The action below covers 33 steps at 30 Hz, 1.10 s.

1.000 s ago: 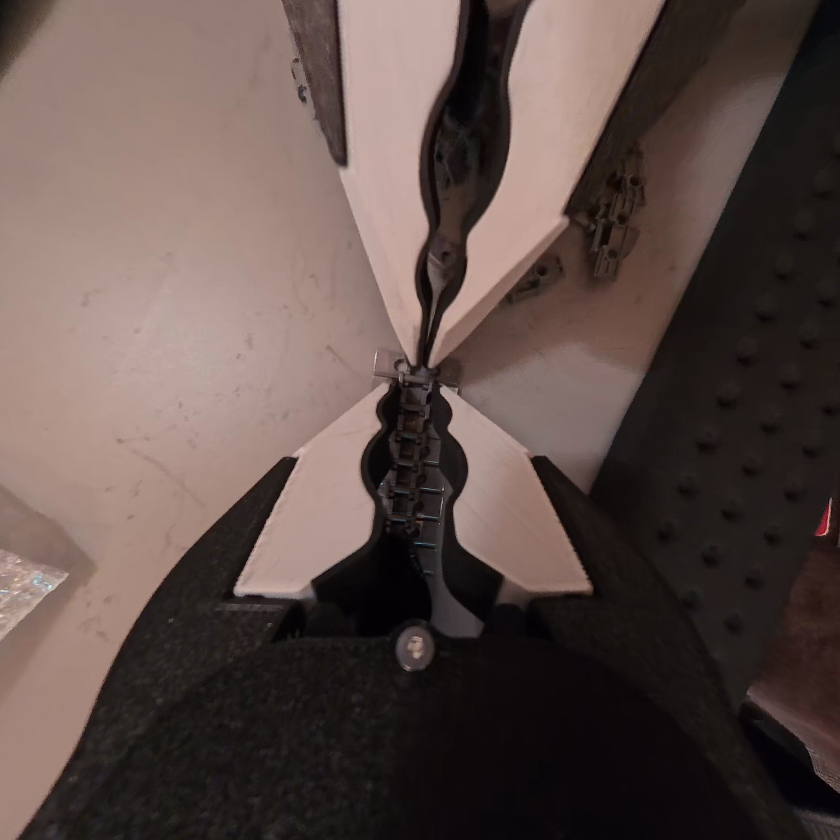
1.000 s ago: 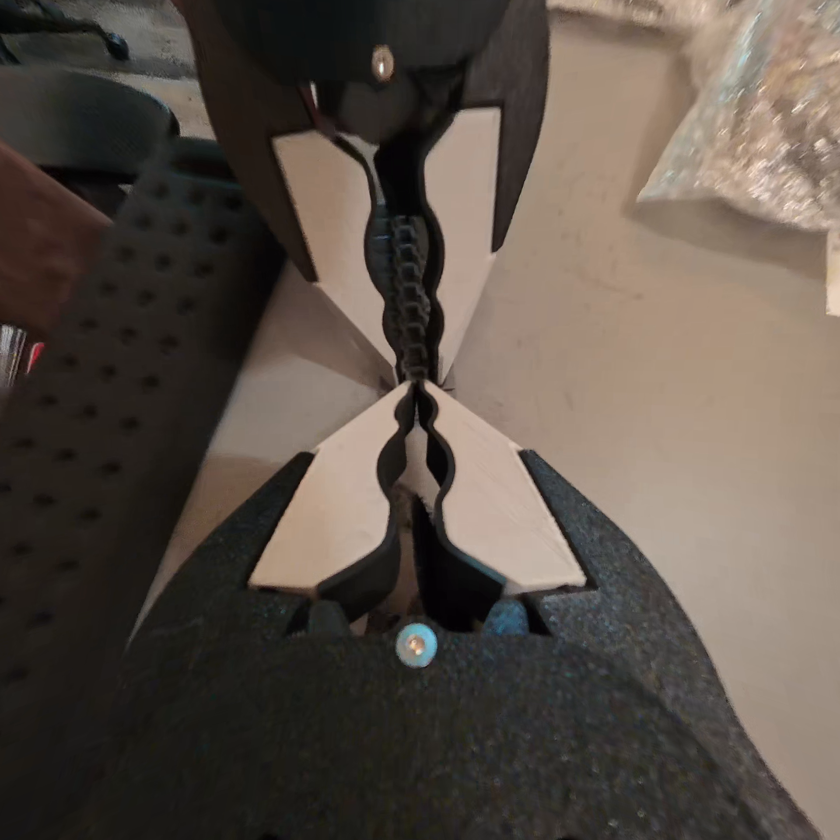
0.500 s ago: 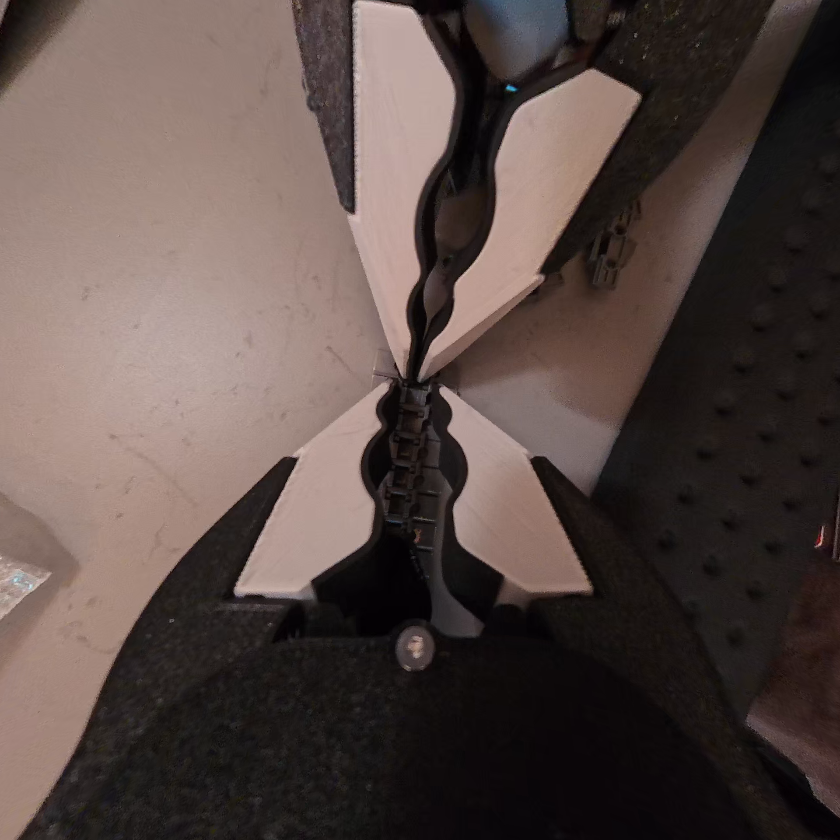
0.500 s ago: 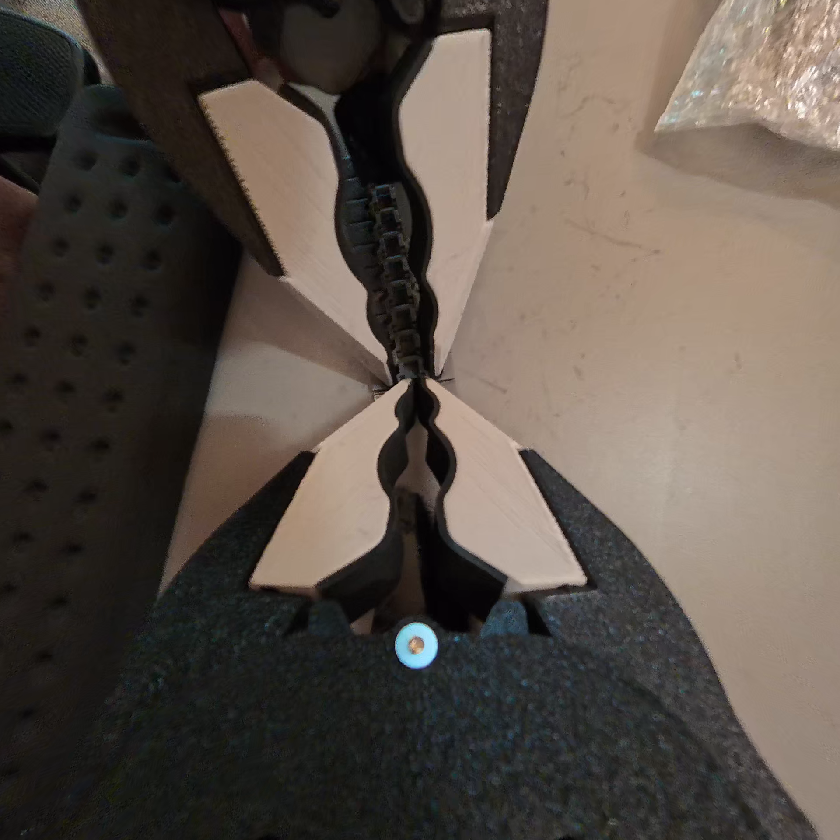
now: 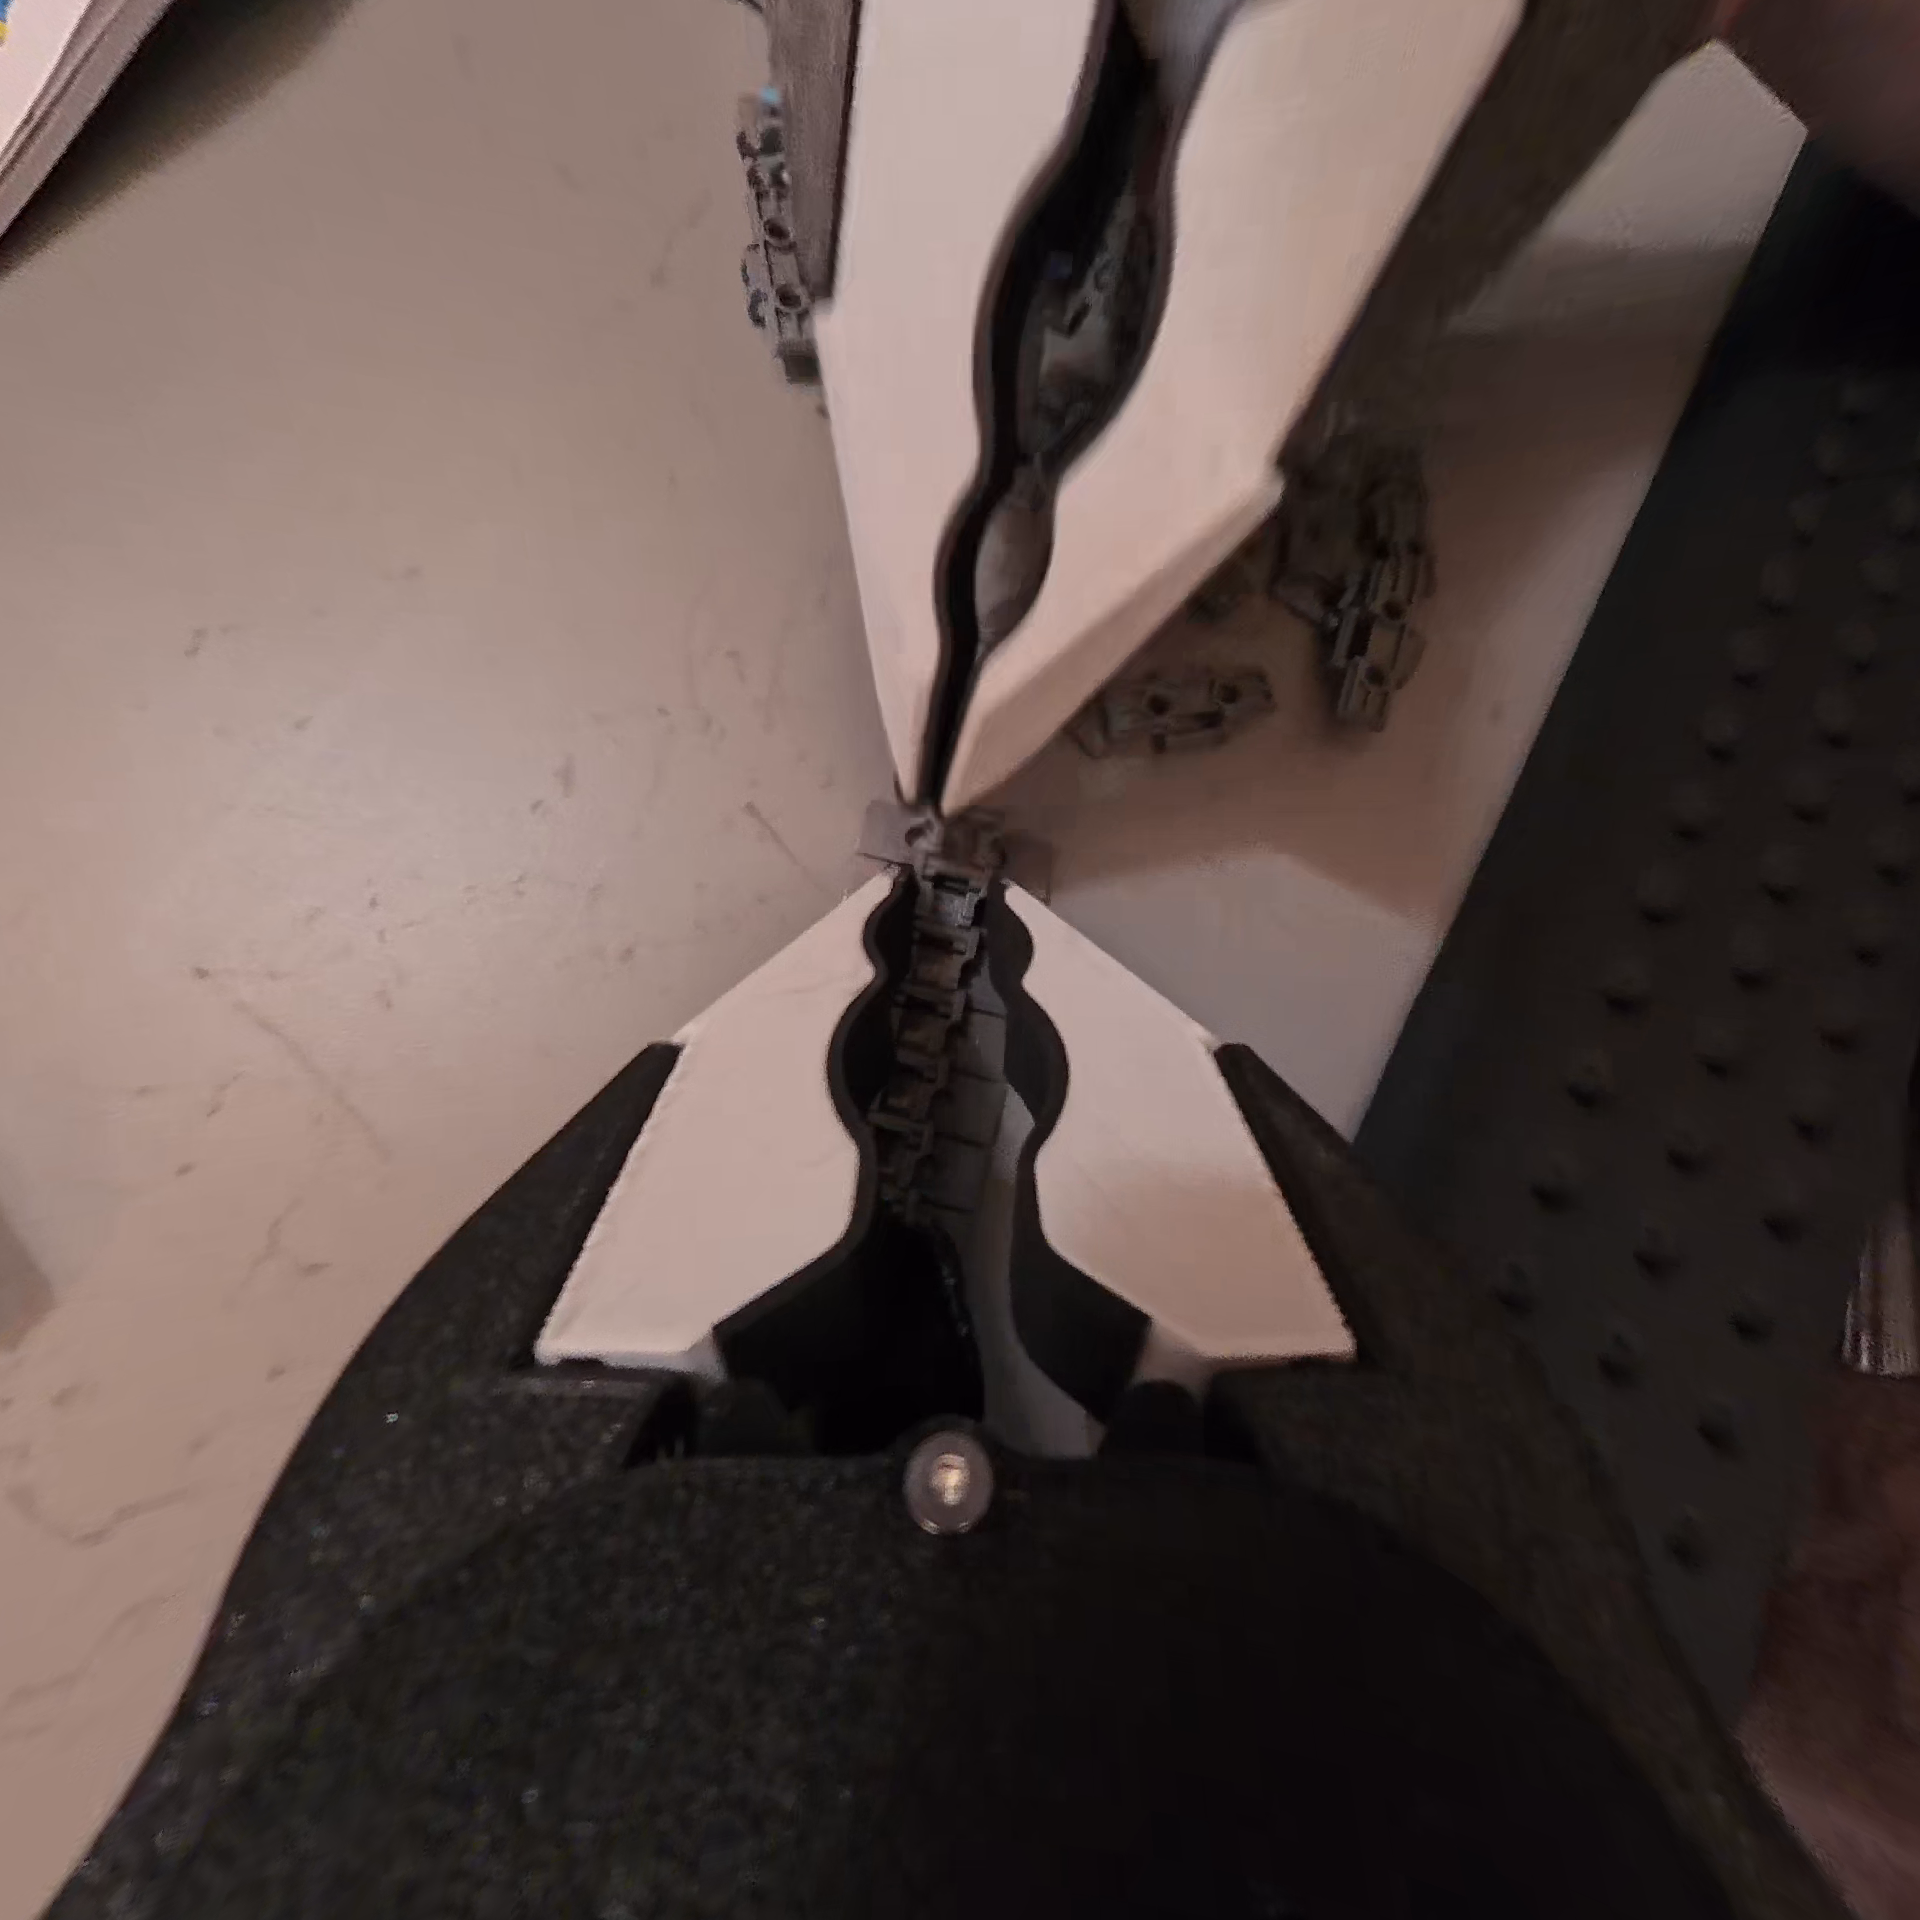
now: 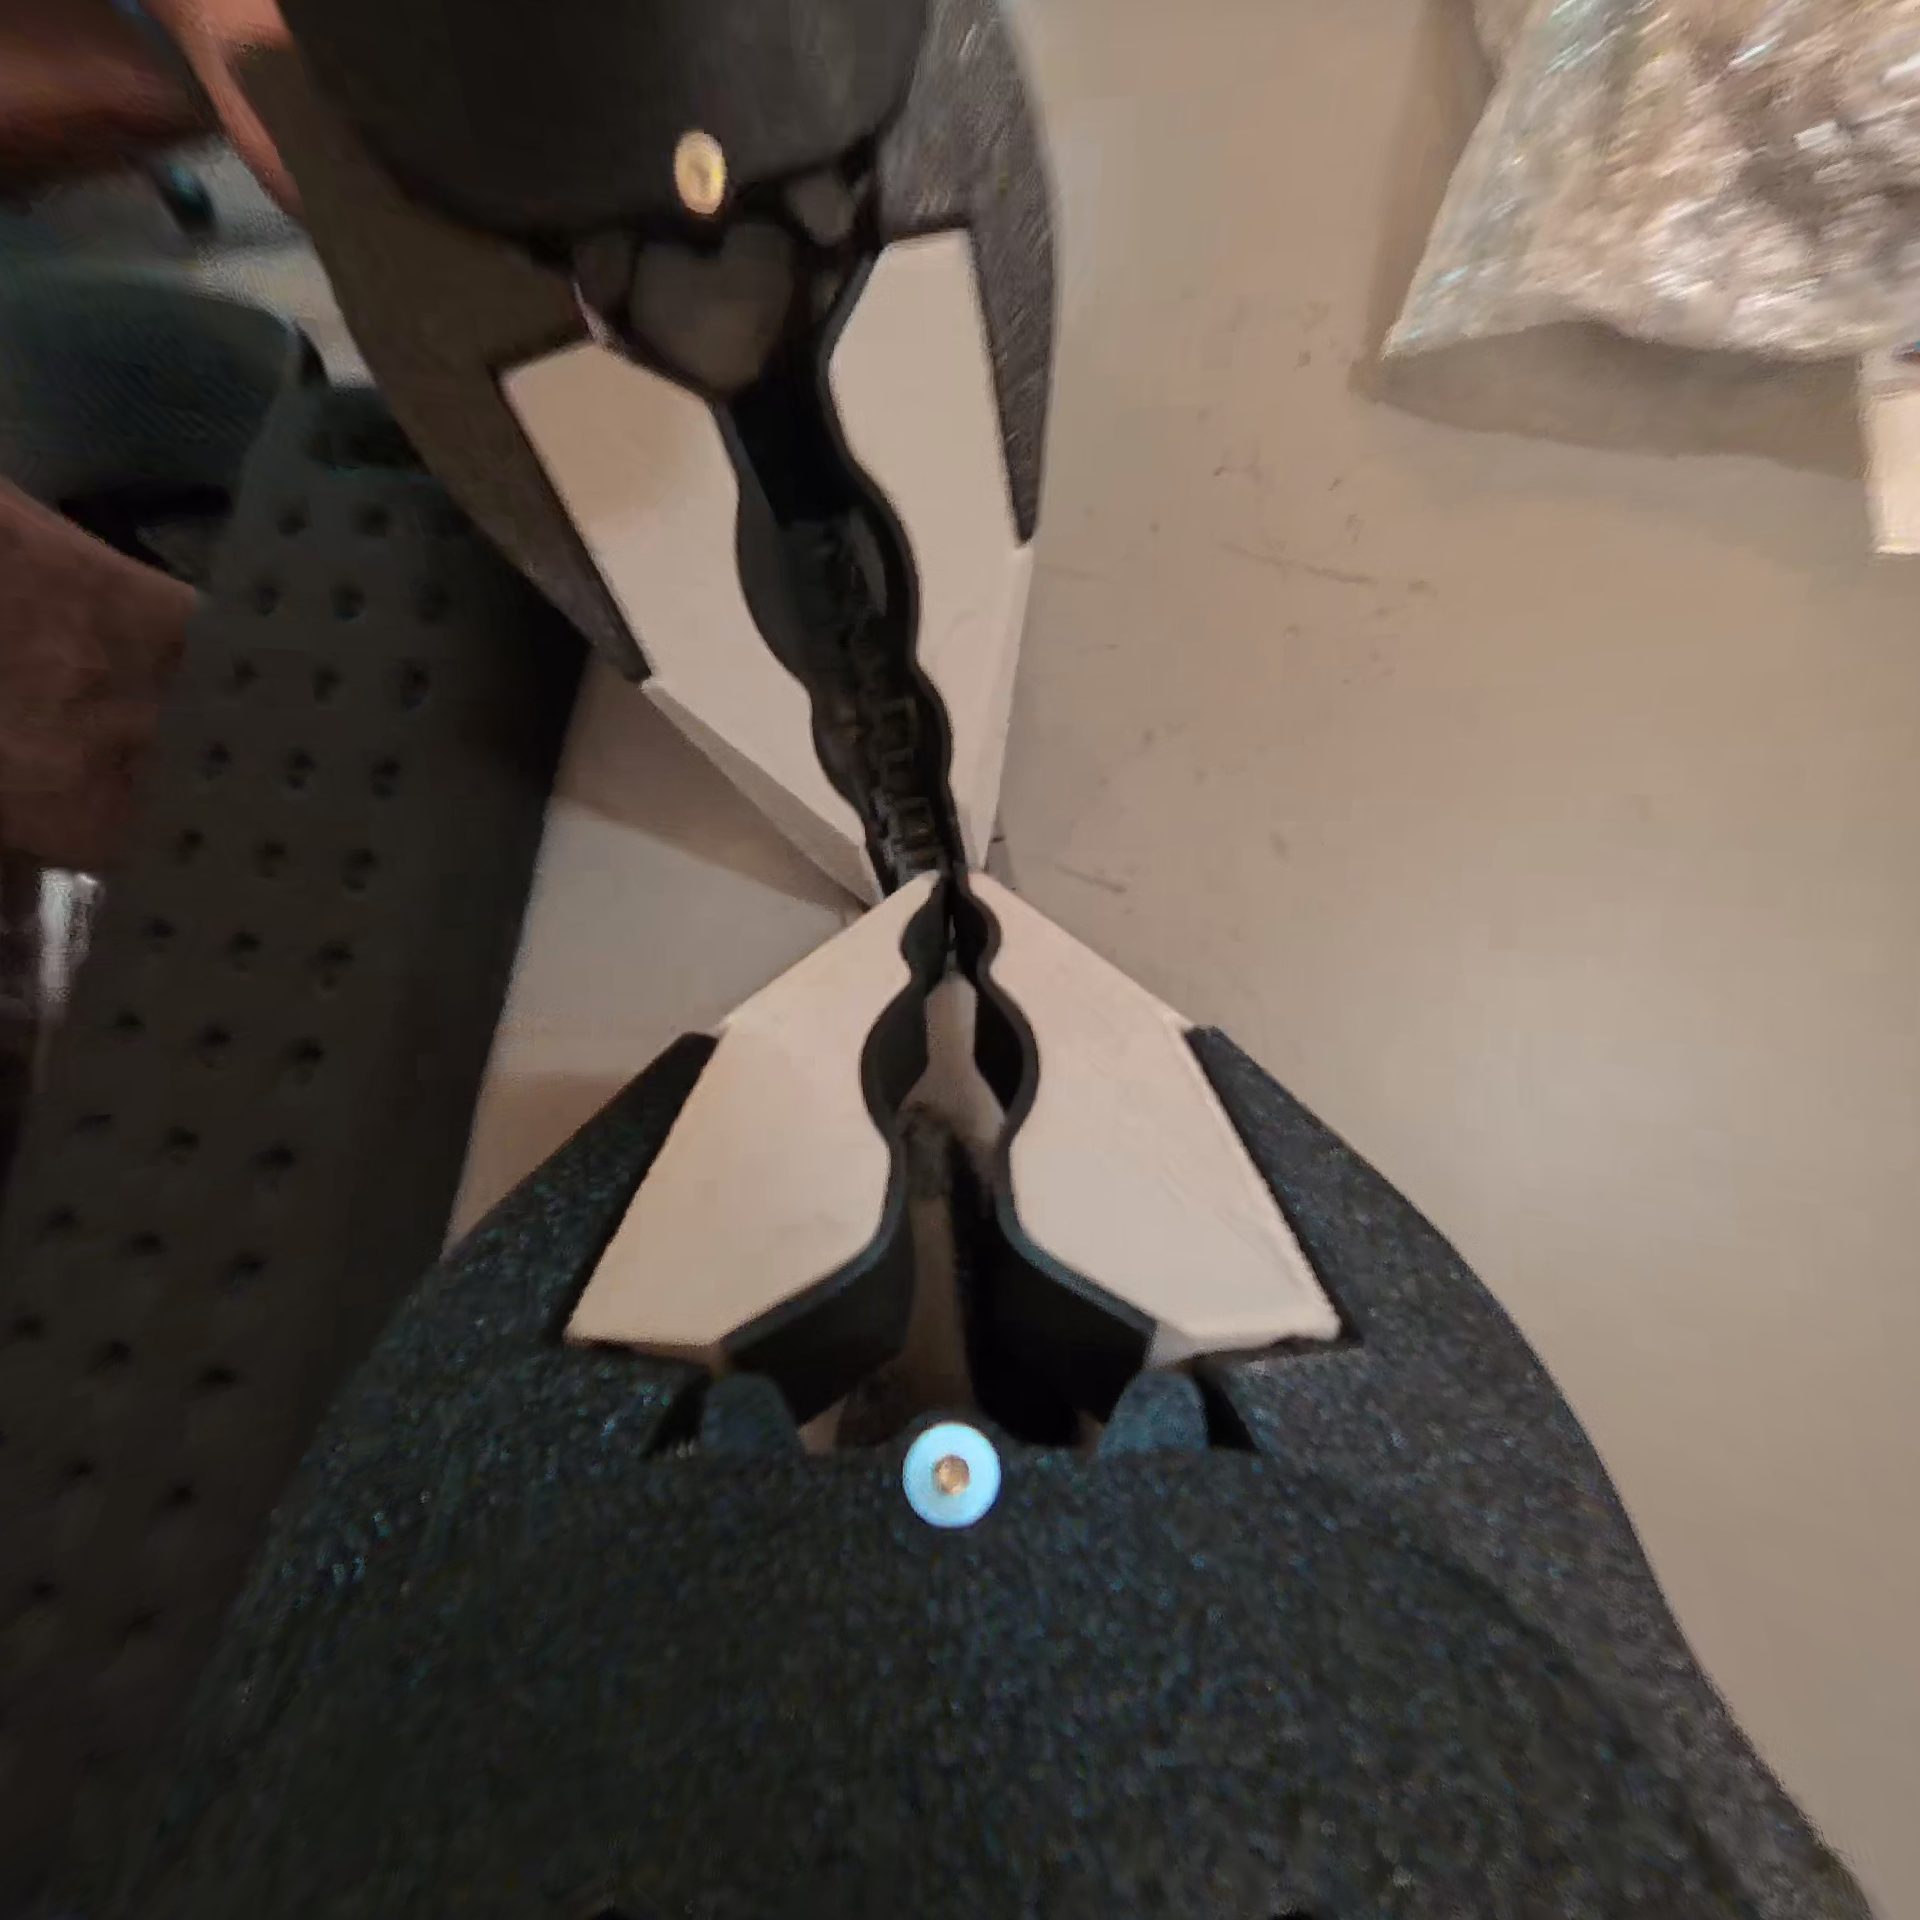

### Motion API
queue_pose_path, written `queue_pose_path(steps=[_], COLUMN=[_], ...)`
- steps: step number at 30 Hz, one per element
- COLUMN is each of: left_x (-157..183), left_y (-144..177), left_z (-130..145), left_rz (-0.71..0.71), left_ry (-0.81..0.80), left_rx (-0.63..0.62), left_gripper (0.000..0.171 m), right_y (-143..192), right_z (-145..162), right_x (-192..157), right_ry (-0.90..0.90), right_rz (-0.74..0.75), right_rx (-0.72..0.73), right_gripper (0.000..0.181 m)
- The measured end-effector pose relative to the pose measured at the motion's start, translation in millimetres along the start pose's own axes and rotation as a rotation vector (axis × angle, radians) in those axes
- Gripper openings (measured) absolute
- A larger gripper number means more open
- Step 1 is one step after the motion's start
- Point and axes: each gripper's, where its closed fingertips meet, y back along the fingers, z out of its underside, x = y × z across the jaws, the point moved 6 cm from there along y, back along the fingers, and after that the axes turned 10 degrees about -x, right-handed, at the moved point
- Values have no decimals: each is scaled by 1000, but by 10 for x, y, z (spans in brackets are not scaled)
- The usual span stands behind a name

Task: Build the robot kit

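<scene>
Chain of small grey plastic links was held lengthwise between the closed jaws of the left gripper, its end link gripped by the narrowly closed right gripper, tip to tip above the beige table. It was judged light, stiff per link, flexible at the joints, best pinched across a link. Three loose pieces were counted near the table's edge, by one studded black mat; one glittery bag was seen.

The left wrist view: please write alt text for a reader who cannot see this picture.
The left gripper is shut on a grey chain of small linked plastic pieces, and the right gripper meets it tip to tip from above, pinching a small grey piece at the chain's end. More loose grey links lie on the beige table, beside a dark studded mat.
</scene>
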Motion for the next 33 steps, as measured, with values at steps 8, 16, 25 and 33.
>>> queue_pose_path(steps=[8,16,25,33], left_x=[58,162,91,-204], left_y=[214,287,229,132], left_z=[-108,-242,-299,20], left_rz=[-78,-215,-171,-278], left_ry=[-59,-125,-18,19], left_rx=[143,238,301,135], left_gripper=[13,14,45,47], right_y=[201,295,593,552], right_z=[194,129,475,302], right_x=[60,62,77,492], right_ry=[-343,-594,-538,-488], right_rz=[-137,-462,-222,-108], right_rx=[165,392,314,230], right_gripper=[41,11,7,6])
